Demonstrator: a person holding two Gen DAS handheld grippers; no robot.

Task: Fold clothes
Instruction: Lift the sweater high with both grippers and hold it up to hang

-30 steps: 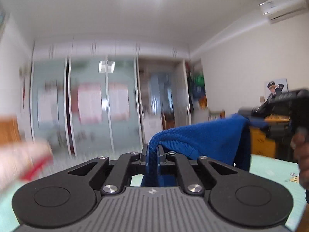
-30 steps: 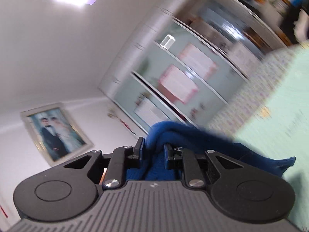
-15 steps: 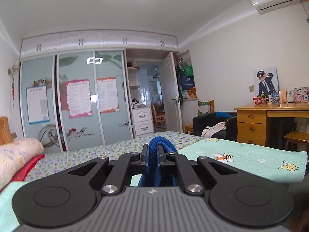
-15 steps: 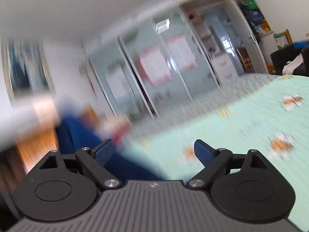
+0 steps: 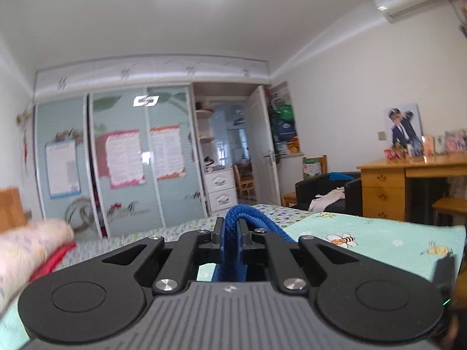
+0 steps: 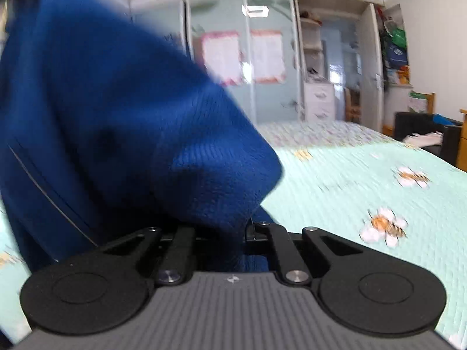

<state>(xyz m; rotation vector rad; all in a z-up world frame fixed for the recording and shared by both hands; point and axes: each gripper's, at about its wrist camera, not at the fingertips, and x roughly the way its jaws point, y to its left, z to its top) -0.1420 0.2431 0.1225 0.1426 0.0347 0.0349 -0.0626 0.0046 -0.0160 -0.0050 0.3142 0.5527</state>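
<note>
A blue knit garment (image 5: 232,250) is pinched in my left gripper (image 5: 232,230), which is shut on a ribbed edge that loops over the fingertips. In the right wrist view the same blue garment (image 6: 122,110) hangs large and blurred across the left half, draping over my right gripper (image 6: 230,230). That gripper's linkage is drawn together and it is shut on a fold of the cloth. Its left finger is hidden by fabric. Both grippers are held above a mint-green bedspread (image 6: 350,180) printed with bees.
A pink rolled quilt (image 5: 29,250) lies at the bed's left. A wooden desk (image 5: 408,180) and a stool (image 5: 449,204) stand at the right, with a black armchair (image 5: 329,192) holding clothes beside them. Sliding wardrobe doors (image 5: 116,160) line the far wall.
My right gripper let go of the garment half a second ago, swung left, and is now shut on another part of it. My left gripper kept its hold and tilted up slightly.
</note>
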